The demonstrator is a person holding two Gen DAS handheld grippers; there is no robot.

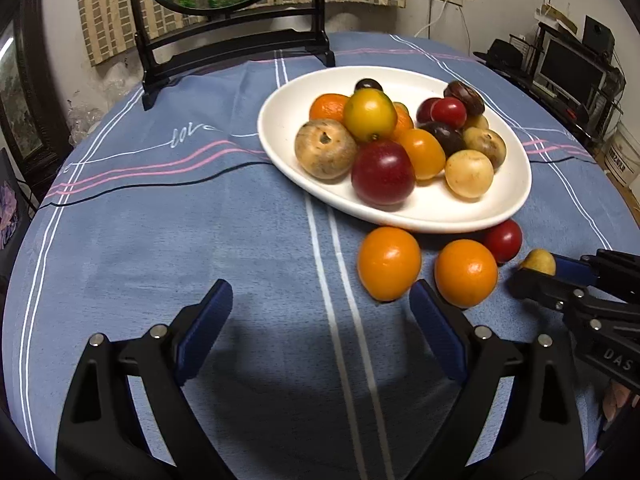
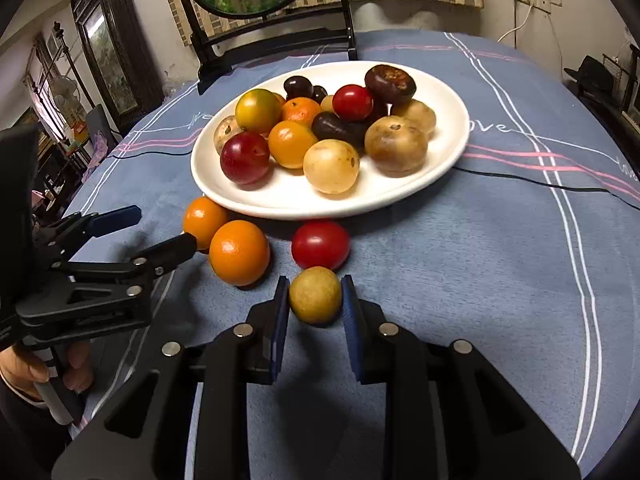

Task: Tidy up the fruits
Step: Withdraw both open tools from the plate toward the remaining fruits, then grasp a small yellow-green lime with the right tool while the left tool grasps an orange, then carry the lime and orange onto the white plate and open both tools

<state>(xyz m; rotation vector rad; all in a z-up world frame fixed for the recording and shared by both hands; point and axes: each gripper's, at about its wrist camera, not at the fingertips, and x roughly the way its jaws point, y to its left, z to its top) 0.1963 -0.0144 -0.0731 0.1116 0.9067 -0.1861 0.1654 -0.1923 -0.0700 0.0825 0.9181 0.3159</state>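
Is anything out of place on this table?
Yes: four fruits lie on the tablecloth in front of the white plate rather than on it: two oranges, a red fruit, and a yellow fruit gripped by the right gripper.

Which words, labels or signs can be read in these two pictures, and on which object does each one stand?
"love": white script on the blue tablecloth, left of the white plate.
"ove": the same script right of the plate in the right wrist view; its first letter is hidden.
"DAS": raised letters on the right gripper; possibly cut off.
Dark print on a white container at the right edge: too small to read.
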